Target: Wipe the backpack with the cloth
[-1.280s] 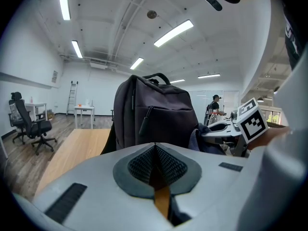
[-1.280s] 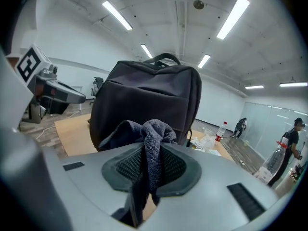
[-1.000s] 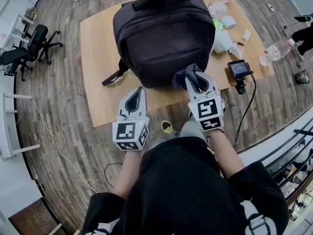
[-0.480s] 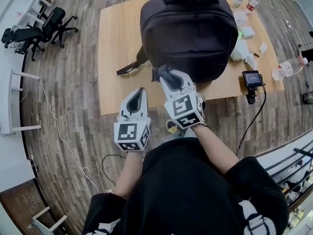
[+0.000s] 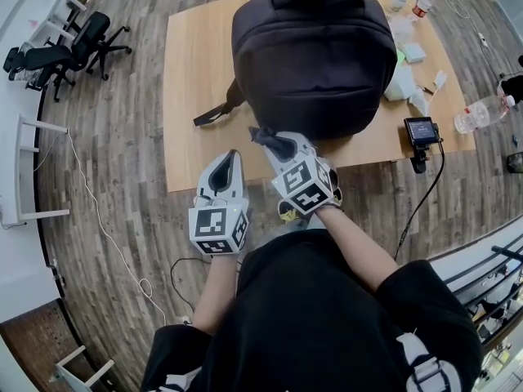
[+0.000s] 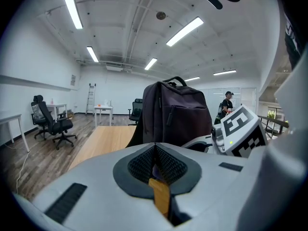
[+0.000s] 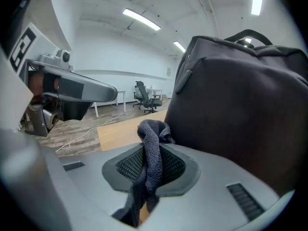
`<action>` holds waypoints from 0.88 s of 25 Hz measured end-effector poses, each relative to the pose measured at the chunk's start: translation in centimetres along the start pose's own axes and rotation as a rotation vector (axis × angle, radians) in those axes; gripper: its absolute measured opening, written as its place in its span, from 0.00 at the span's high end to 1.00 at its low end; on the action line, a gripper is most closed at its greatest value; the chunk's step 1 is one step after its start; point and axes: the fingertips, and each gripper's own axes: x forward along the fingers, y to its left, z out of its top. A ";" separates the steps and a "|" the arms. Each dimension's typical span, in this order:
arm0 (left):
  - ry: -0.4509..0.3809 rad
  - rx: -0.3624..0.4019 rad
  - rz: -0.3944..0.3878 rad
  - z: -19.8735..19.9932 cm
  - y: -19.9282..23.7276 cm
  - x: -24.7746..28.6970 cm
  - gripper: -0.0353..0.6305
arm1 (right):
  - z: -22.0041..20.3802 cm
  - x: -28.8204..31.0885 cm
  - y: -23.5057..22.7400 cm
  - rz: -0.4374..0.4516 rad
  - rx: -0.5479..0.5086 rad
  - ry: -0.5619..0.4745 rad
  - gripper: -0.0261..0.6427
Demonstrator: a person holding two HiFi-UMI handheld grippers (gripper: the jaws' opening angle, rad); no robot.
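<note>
Right claw [image 5: 276, 144] clamped on cloth [image 7: 150, 150], wad bunched past its tips. Backpack [image 5: 315, 55] upright on tabletop [image 5: 192, 72], close ahead and right of that claw. Left claw [image 5: 228, 163] closed, empty, just left of it.

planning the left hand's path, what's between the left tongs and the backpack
Only bare wooden table separates the left tongs from the backpack, per the head view.

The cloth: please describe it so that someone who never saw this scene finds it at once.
Start at the wooden table with the big dark backpack on it. Just before the backpack's near side, the right claw grips the cloth. It is a bunched dark-grey rag, the only soft thing held.
</note>
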 end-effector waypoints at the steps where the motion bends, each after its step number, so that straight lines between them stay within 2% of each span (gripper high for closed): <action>1: 0.001 0.002 -0.006 0.0 -0.2 0.2 0.92 | -0.3 -0.2 -0.2 0.003 0.011 0.000 0.84; 5: 0.002 0.009 -0.040 0.1 -1.4 1.1 0.92 | -1.0 -1.6 -1.3 -0.004 0.067 -0.005 0.85; 13: 0.007 0.025 -0.115 0.5 -4.1 3.2 0.92 | -2.7 -5.5 -4.2 -0.047 0.097 0.006 0.85; 15: 0.009 0.029 -0.131 0.5 -4.7 3.6 0.92 | -3.4 -6.9 -5.6 -0.087 0.114 0.011 0.85; 19: 0.010 0.035 -0.165 0.6 -5.9 4.3 0.92 | -4.5 -10.7 -10.5 -0.221 0.177 -0.015 0.84; 22: 0.007 0.041 -0.190 0.8 -6.8 4.8 0.92 | -4.6 -12.7 -12.7 -0.280 0.191 -0.022 0.85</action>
